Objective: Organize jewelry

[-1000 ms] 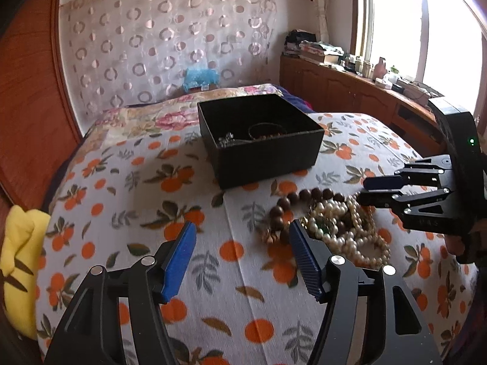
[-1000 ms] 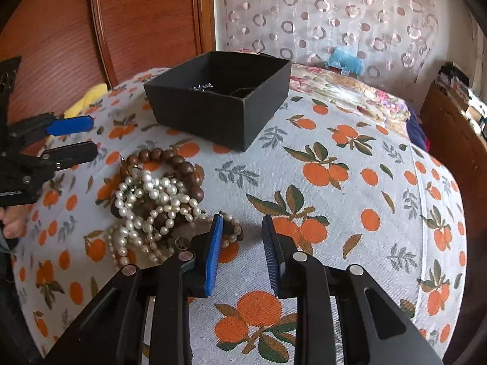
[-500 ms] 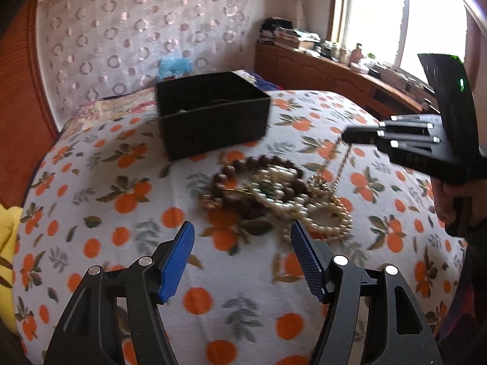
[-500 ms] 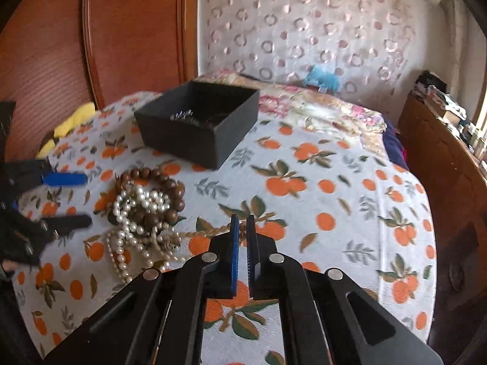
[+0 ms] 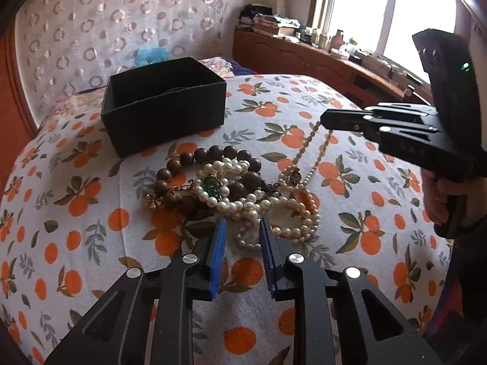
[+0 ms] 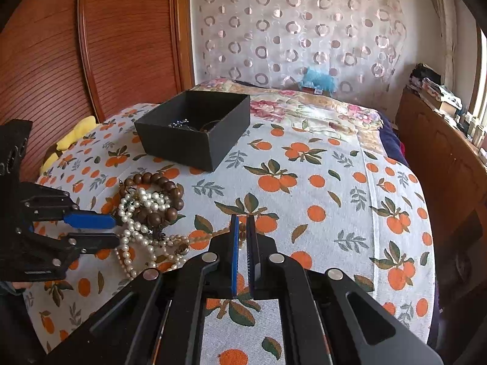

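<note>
Two grips have formed in the last second. Your right gripper (image 5: 324, 120), half open a moment ago, has clamped onto a thin beaded necklace (image 5: 307, 143) and lifted, so that strand now hangs from its tips down into the tangled heap of jewelry (image 5: 237, 188). Your left gripper (image 5: 240, 228) has moved in on the near edge of that heap, and its jaws are closing around a loop of white pearls (image 5: 246, 237); the pads don't appear to press on it yet. That looks like pinning the pile while you pull the strand free. The black box (image 6: 194, 133), already holding some pieces, sits beyond the heap, ahead of both tools.
</note>
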